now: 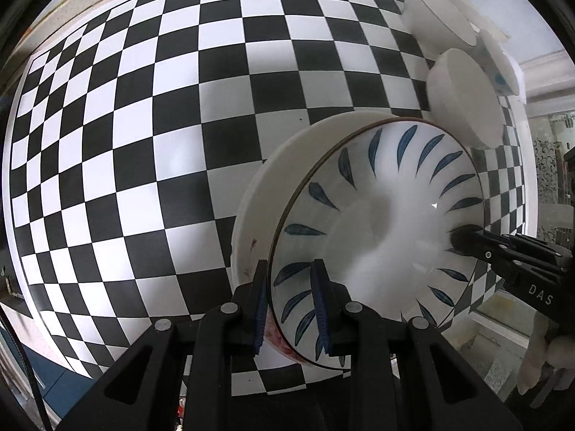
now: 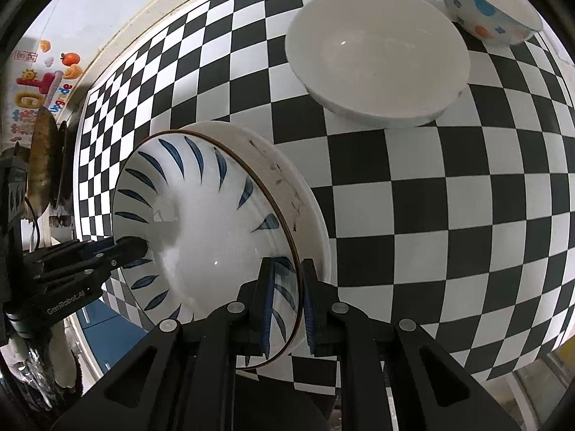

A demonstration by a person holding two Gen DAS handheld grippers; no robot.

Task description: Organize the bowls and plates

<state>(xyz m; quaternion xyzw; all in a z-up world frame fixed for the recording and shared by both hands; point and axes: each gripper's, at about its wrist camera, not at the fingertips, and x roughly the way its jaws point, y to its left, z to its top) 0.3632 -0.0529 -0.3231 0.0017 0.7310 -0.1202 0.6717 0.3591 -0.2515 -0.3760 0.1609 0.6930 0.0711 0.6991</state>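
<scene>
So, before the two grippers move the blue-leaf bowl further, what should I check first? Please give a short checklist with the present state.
1. Left gripper clamps the rim of the white bowl with blue leaf pattern: ok.
2. Right gripper clamps the opposite rim: ok.
3. Bowl lifted clear of the black-and-white checkered tabletop: cannot tell.
4. Bowl level: not ok, it looks tilted.
5. Plain white bowl apart from the held bowl: ok.
6. White bowl with coloured dots out of the way: ok.

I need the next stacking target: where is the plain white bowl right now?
The plain white bowl sits on the checkered table, upper centre in the right wrist view, just beyond the held leaf-pattern bowl and beside the dotted bowl.
</scene>
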